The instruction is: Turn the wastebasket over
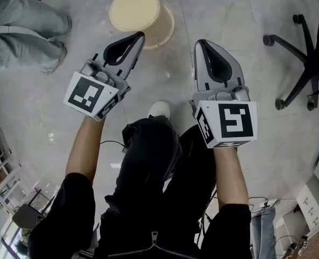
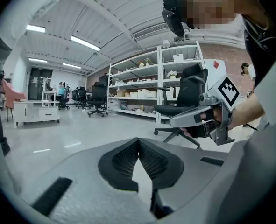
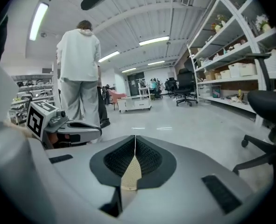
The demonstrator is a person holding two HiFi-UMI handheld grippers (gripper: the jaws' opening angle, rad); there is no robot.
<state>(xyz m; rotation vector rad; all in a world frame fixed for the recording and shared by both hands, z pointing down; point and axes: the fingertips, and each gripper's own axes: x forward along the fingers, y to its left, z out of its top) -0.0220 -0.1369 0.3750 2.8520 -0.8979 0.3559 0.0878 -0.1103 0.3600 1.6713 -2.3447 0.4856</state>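
Observation:
The cream ribbed wastebasket [image 1: 140, 16] stands on the grey floor ahead of me, a flat closed face turned up toward the head camera. My left gripper [image 1: 140, 35] is shut and empty, its tip just short of the basket's near right side and above it. My right gripper [image 1: 201, 42] is also shut and empty, to the right of the basket and apart from it. In the right gripper view a strip of the basket [image 3: 130, 174] shows behind the closed jaws [image 3: 135, 139]. The left gripper view shows only floor past its closed jaws [image 2: 138, 141], with the right gripper [image 2: 173, 122] alongside.
A black office chair [image 1: 302, 63] stands on its wheeled base at the right. A person in light trousers [image 1: 24, 28] stands at the upper left, close to the basket. My own legs and white shoe [image 1: 160, 109] are below the grippers. Shelving [image 2: 152, 87] lines the far wall.

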